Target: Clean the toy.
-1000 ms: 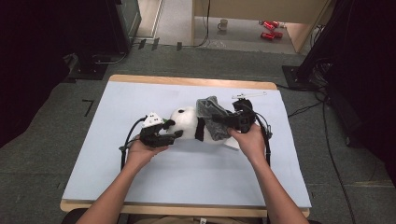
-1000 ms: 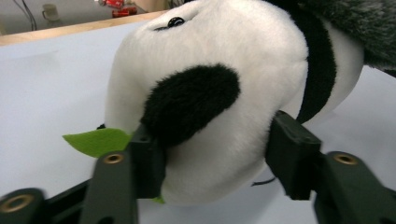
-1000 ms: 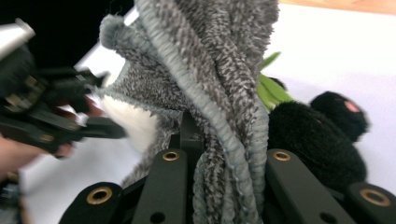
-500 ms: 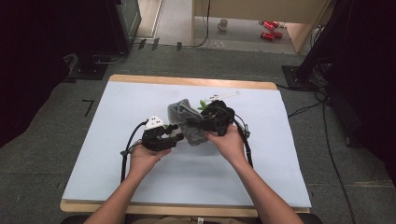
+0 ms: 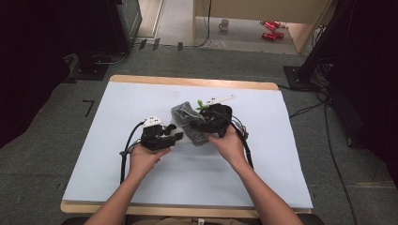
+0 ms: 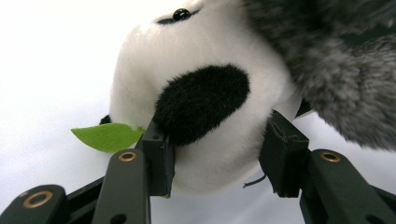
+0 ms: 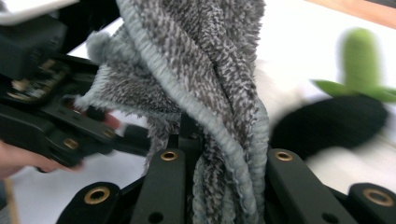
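The grey fleece cloth (image 5: 187, 123) is lying bunched near the middle of the white table cover (image 5: 117, 101), draped over a plush panda (image 6: 205, 116). In the right gripper view the cloth (image 7: 205, 93) is hanging in thick folds directly between that gripper's two black jaws. The right gripper (image 5: 199, 126) is clamping the cloth, with the jaws drawn in tight on the folded fabric. The person's right hand (image 5: 230, 143) is gripping this tool from the near side.

The panda is lying under the cloth's edge; in the left gripper view its white body and black patch are sitting between the left jaws, with the grey cloth (image 6: 336, 65) overlapping its upper right. The left gripper (image 6: 215, 154) is gripping the panda: both pads are pressing into the plush, and the jaws have just been closing on it. A green felt leaf (image 6: 105, 136) is projecting just beside one jaw. In the high view the left gripper (image 5: 174, 135) is resting just beside the cloth, held by the left hand (image 5: 145, 157).
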`<state>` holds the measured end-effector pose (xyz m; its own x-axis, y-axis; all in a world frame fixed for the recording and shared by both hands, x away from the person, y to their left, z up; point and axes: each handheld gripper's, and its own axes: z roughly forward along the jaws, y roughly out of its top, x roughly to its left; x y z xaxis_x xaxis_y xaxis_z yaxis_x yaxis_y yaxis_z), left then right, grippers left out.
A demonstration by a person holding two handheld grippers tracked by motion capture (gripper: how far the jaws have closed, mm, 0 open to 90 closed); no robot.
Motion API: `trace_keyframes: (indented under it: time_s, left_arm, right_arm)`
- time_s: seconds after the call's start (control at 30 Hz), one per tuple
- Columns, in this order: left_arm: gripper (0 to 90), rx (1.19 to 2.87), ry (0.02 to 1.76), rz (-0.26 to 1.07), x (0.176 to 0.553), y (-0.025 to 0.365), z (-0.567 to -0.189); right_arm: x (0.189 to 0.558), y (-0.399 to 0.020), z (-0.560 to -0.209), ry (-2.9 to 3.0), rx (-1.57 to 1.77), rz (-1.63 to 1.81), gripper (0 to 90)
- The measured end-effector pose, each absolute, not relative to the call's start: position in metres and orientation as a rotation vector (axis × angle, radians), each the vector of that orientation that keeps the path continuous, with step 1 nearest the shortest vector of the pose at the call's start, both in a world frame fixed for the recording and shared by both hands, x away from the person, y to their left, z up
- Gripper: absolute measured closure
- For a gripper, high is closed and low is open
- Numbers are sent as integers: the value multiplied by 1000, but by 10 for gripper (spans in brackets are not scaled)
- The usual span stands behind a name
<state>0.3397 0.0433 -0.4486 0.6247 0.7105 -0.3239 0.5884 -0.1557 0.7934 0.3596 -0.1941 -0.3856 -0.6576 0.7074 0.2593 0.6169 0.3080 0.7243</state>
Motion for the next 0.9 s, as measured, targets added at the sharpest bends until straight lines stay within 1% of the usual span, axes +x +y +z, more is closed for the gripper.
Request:
trace_keyframes:
  time_s: [0.33,0.53,0.7,0.9]
  left_arm:
    - [524,1840,1025,120,349,44,-446]
    - [525,1859,1012,117,352,42,-444]
    - [525,1865,1010,118,354,40,-442]
    - [526,1856,1026,109,356,41,-443]
  right_arm:
    - [363,-241,-377,2341,1361,1258,775]
    - [363,-276,-373,2239,1466,1287,777]
    - [362,-287,-374,2213,1484,1289,777]
    - [359,-302,-363,2141,1548,1292,779]
